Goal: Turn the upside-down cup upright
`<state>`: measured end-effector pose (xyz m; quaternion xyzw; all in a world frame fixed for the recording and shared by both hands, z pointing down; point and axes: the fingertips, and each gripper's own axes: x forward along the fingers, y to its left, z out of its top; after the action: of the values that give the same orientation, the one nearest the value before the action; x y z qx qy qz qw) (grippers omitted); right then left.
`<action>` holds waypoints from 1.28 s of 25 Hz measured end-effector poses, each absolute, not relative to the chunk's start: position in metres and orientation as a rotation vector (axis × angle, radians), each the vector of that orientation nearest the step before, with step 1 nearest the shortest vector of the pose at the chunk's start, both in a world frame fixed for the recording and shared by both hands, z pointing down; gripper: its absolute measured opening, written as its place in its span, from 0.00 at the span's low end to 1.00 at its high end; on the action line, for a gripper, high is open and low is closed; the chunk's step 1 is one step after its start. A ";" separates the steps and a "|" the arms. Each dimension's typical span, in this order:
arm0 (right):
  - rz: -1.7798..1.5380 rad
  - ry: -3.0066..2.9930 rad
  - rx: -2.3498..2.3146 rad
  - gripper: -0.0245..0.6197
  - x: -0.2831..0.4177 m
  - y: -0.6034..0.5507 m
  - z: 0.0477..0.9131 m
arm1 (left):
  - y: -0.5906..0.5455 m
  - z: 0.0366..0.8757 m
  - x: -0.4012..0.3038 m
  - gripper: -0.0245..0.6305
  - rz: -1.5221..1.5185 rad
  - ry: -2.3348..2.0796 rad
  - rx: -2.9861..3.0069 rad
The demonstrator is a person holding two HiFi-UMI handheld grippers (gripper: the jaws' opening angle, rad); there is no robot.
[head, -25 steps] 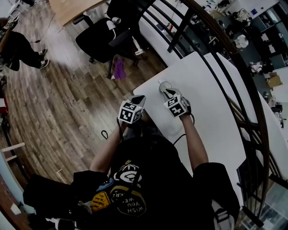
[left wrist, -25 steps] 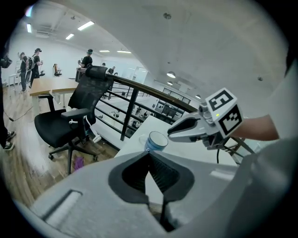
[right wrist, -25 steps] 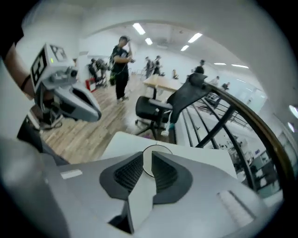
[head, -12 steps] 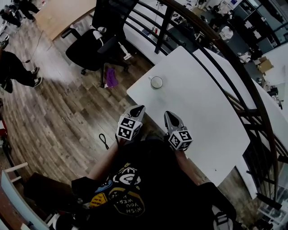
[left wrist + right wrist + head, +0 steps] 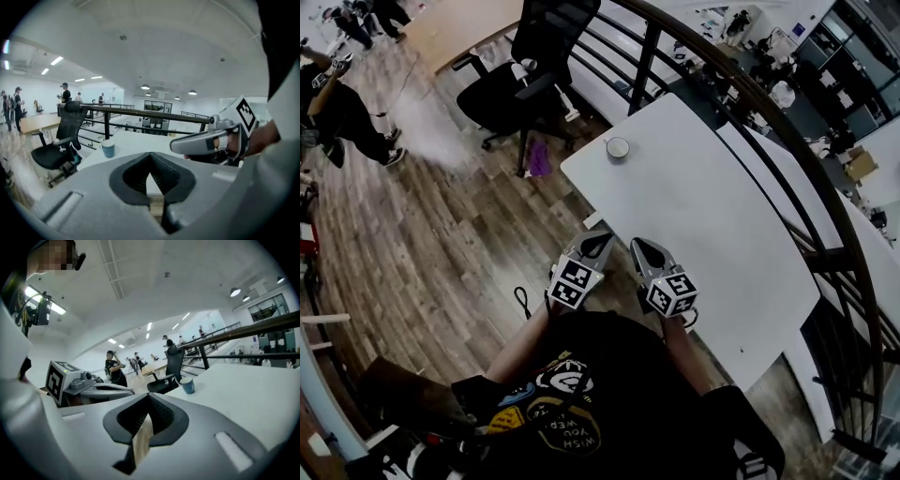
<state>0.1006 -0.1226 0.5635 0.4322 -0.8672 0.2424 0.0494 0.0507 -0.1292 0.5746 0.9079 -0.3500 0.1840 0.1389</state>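
Note:
A pale blue paper cup (image 5: 618,147) stands upright, mouth up, near the far left corner of the white table (image 5: 712,216). It also shows far off in the left gripper view as the cup (image 5: 108,148) and in the right gripper view as the cup (image 5: 187,385). Both grippers are held close to the person's body at the table's near edge, well short of the cup. My left gripper (image 5: 601,241) is shut and empty, its jaws (image 5: 150,177) together. Beside it my right gripper (image 5: 640,247) is shut too, with nothing between its jaws (image 5: 149,414).
A black office chair (image 5: 525,66) stands on the wood floor beyond the table's left corner, with a purple item (image 5: 539,159) beside it. A dark railing (image 5: 750,103) curves along the table's far side. A person (image 5: 342,103) stands at the far left.
My right gripper has let go of the cup and drawn back to the body, leaving the cup standing upright. The left gripper has drawn back too. Both now sit far from the cup.

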 end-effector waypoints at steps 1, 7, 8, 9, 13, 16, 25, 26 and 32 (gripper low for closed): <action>0.737 -2.637 1.252 0.04 0.100 -0.098 0.571 | -0.104 0.582 0.057 0.04 0.536 -1.004 2.586; 0.766 -2.574 1.389 0.04 0.164 0.008 0.581 | 0.011 0.597 0.064 0.04 0.649 -1.052 2.536; 0.786 -2.564 1.425 0.04 0.173 0.020 0.579 | 0.019 0.594 0.060 0.04 0.634 -1.077 2.526; 0.798 -2.557 1.451 0.04 0.181 0.030 0.577 | 0.027 0.590 0.057 0.04 0.614 -1.101 2.514; 0.786 -2.576 1.494 0.04 0.178 0.053 0.560 | 0.041 0.567 0.043 0.04 0.545 -1.161 2.518; 0.746 -2.587 1.482 0.04 0.155 0.056 0.548 | 0.041 0.551 0.038 0.04 0.532 -1.175 2.559; 0.694 -2.617 1.421 0.04 0.090 0.068 0.522 | 0.053 0.532 0.015 0.04 0.496 -1.168 2.583; 0.694 -2.614 1.418 0.04 0.087 0.069 0.524 | 0.055 0.533 0.012 0.04 0.498 -1.159 2.588; 0.692 -2.602 1.421 0.04 0.073 0.068 0.525 | 0.053 0.529 -0.003 0.04 0.477 -1.145 2.606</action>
<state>0.0734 0.0679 0.5246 0.4662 -0.8537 0.2270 0.0483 -0.0031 0.0528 0.5294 0.8956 -0.3935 0.1640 0.1274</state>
